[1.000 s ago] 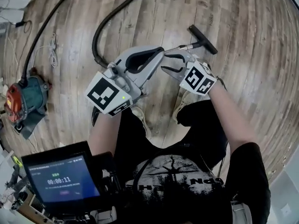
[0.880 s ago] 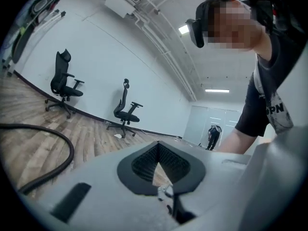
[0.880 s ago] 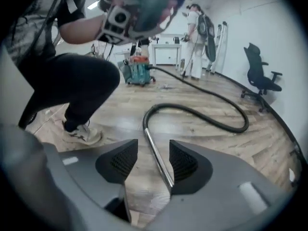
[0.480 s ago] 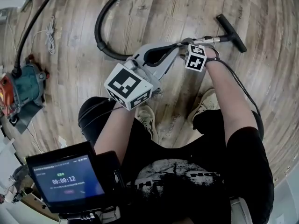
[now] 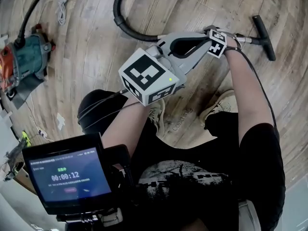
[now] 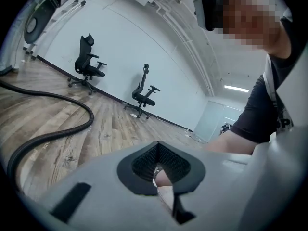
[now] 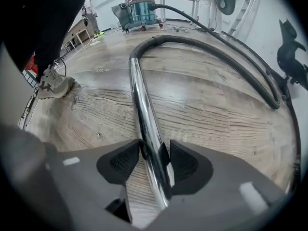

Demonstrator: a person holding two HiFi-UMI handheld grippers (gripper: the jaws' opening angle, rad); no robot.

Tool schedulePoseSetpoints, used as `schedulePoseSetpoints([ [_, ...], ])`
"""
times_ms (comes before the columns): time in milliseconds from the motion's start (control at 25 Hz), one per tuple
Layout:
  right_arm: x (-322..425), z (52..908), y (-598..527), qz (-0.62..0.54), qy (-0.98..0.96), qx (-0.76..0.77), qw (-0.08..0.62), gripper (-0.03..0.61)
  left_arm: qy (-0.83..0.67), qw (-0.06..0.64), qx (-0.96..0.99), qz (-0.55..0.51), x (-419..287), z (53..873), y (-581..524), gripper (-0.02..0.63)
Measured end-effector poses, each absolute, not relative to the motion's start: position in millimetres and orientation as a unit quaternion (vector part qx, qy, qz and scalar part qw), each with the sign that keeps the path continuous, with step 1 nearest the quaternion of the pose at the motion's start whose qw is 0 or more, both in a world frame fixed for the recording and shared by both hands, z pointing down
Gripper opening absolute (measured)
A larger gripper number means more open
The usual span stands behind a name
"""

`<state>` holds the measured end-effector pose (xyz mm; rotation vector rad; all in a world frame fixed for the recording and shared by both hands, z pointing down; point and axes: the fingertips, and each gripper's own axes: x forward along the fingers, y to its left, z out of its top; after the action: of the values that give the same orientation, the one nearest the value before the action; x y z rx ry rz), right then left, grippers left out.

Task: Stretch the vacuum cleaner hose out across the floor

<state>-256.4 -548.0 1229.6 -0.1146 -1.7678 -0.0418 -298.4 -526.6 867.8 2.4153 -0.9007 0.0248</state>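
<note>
Down at the floor (image 5: 96,66), right claw (image 7: 155,161): jaws have just been closing, and the metal tube (image 7: 144,105) of the vacuum runs straight between them. Both pads look to sit against it, so I read this as a clamp, freshly taken. A second ago this claw hung open and empty above the boards, with the tube lying beyond it. Now it points steeply down, on the tube a little back from the floor nozzle (image 5: 264,36).

Left claw (image 6: 159,170): jaws together, nothing in them. It too has come down, and lies roughly level just beside the right one, idle.

Outward: hose (image 7: 216,52) leaves the tube's far end, swings out in a wide bend and runs back to the vacuum cleaner body (image 7: 140,9), which stands well apart. Head view shows the same black curve on the boards beyond the claws. That loop looks no straighter than in the earlier pictures, so nothing is pulled out yet.

Judgement: reach is over, grip is on, stretching not begun. The tube end is the handle, and drawing it away from the body should open the bend. Watch for the smooth tube slipping in the pads, and for the body being dragged along instead of the hose paying out
</note>
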Motion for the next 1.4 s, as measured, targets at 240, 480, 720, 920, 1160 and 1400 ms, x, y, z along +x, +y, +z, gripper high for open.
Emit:
schedulePoseSetpoints([
  [240, -267.8, 1251.9, -548.2, -0.02, -0.769, -0.071, 0.635, 0.219, -0.343, 0.31, 0.887, -0.001, -314.2, 892.0, -529.2, 0.002],
  [480, -254.2, 1214.0, -546.8, -0.05, -0.75, -0.066, 0.656, 0.209, -0.361, 0.338, 0.868, -0.026, -321.4, 868.6, -533.8, 0.002],
  [720, -279.9, 1241.1, -522.3, -0.107, -0.734, -0.104, 0.663, 0.178, -0.381, 0.319, 0.868, 0.023, -348.2, 913.9, -523.9, 0.002],
  [920, -279.7, 1226.6, -517.1, -0.103, -0.744, -0.104, 0.652, 0.175, -0.404, 0.356, 0.842, -0.024, -353.2, 909.8, -534.4, 0.002],
  [1160, -288.8, 1196.5, -524.2, -0.098, -0.757, -0.099, 0.638, 0.155, -0.438, 0.451, 0.774, -0.071, -370.3, 949.5, -537.6, 0.007],
  [1400, -287.4, 1189.3, -527.0, -0.083, -0.758, -0.1, 0.639, 0.155, -0.418, 0.604, 0.672, -0.093, -358.0, 1018.1, -501.4, 0.078],
])
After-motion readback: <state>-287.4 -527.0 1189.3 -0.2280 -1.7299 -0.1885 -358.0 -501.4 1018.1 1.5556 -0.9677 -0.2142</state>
